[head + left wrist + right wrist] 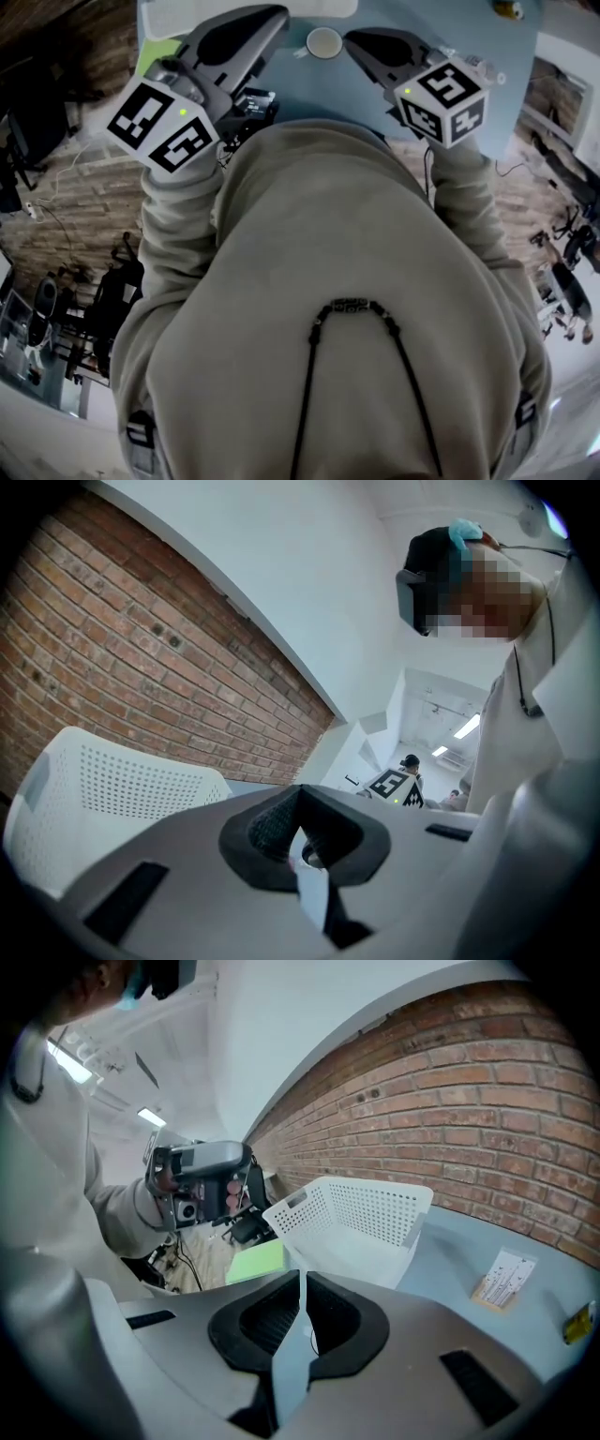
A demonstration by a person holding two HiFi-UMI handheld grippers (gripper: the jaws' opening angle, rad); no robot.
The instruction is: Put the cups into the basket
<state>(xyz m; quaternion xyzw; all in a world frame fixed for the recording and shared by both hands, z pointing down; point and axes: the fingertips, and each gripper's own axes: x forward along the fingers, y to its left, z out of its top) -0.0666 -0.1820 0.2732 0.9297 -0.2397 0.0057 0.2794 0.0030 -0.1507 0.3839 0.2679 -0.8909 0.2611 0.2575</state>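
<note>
Nothing of the task looks done yet. The only cup in sight, a small round white cup with a pale, glossy rim (324, 42), stands upright on the smooth blue-grey desk (314, 94). It sits toward the desk's far edge, between the noses of the two grippers and touching neither. If there are more cups, no view shows them.

The white plastic basket (356, 1213) stands by the far edge, toward the desk's left side, near the cup. It is rectangular with rounded corners. Its thin, stiff-looking walls are pierced by rows of small round holes, and there is a slot handle near the rim. The part of its inside that shows holds no cup, so by my reading the whole job is left: picking up, carrying over and setting in.

The left gripper (302, 803) has its jaws brought together at the tips, with nothing between them. The right gripper (302, 1283) is the same, jaws closed and empty. Both have matte grey moulded shells and black ribbed rubber pads that meet in a narrow V.

A flat green pad (253, 1260) lies at the desk's left edge beyond the basket. A small card packet (506, 1279) lies toward the right edge. Behind the desk is a rough red brick wall (487, 1101).
</note>
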